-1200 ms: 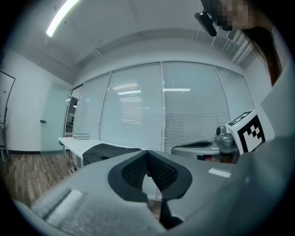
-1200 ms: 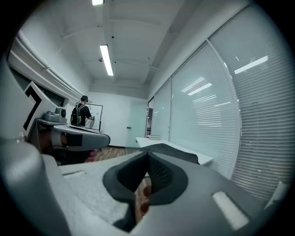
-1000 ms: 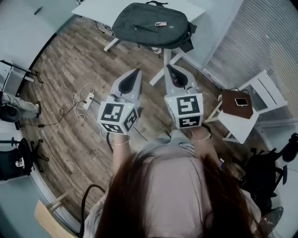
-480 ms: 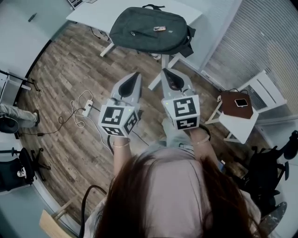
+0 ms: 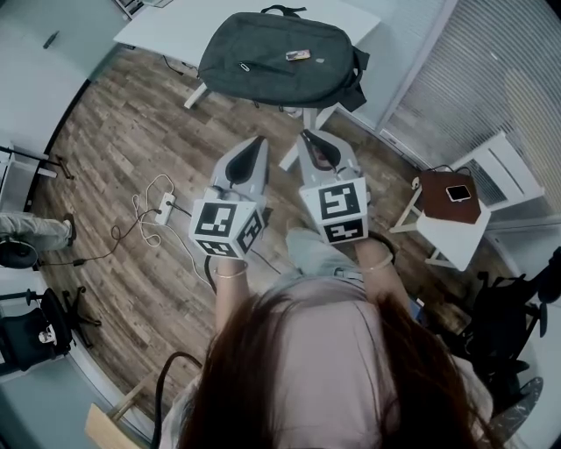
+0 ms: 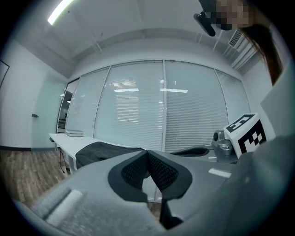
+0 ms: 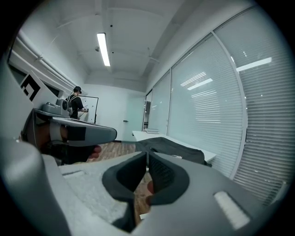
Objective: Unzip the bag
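A dark grey backpack [image 5: 276, 57] lies flat on a white table [image 5: 166, 26] ahead, with a small light tag [image 5: 298, 55] on top. It also shows in the left gripper view [image 6: 99, 152] and the right gripper view [image 7: 173, 147]. Both grippers are held side by side in the air over the wooden floor, well short of the bag. My left gripper [image 5: 259, 140] [image 6: 147, 152] is shut and empty. My right gripper [image 5: 307, 136] [image 7: 147, 152] has just been opening; its jaws stand a narrow slit apart with nothing between them.
A small white side table [image 5: 447, 232] with a brown item and a phone [image 5: 454, 192] stands at the right by the window blinds. A power strip with cable [image 5: 162, 206] lies on the floor at left. An office chair [image 5: 35, 329] stands at lower left. A person [image 7: 76, 105] stands far off.
Both grippers have moved forward toward the table and the backpack. The bag has stayed where it lies. No widening of the right jaws can be made out in the head view.
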